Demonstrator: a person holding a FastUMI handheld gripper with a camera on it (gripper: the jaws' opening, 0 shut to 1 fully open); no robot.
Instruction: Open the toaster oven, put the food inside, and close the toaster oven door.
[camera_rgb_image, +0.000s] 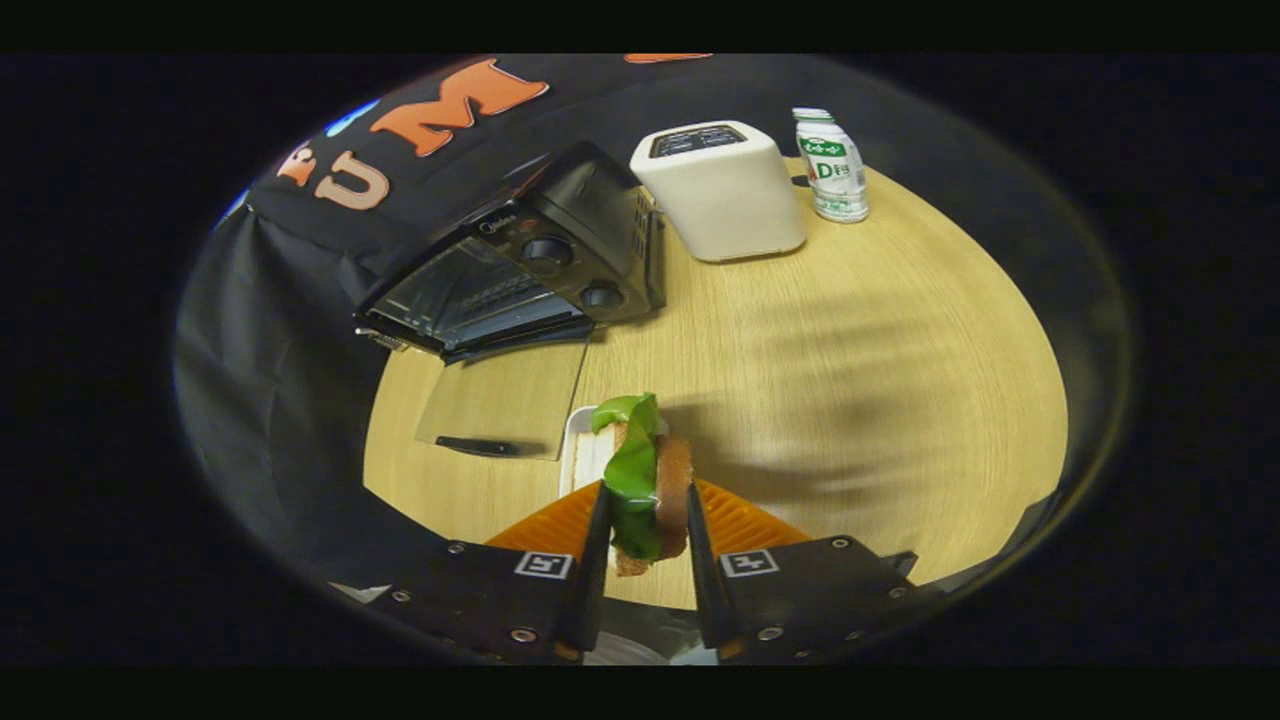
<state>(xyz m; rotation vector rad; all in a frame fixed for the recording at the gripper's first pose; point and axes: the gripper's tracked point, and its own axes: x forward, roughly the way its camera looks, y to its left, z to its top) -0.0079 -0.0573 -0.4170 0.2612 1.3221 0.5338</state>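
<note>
A round wooden table (850, 400) spreads out beyond the tool, carrying everything else. Well ahead of the fingers and off to their left sits the black toaster oven (520, 265), tilted in the view, with its glass door (505, 400) swung fully down and lying flat on the table toward the tool; the door's dark handle is at its near edge. Just beside the oven, farther ahead and slightly right, stands a white pop-up toaster (722, 190), and next to that, farther right, a small white bottle (832, 165) with a green label stands upright. Just ahead of the fingers, a little left, the rim of a white plate (585, 450) shows behind the food. The tool (648, 520) is clenched on the sandwich (650, 480): both fingers press its sides, bread slices and green lettuce held on edge between them, above the plate.
</note>
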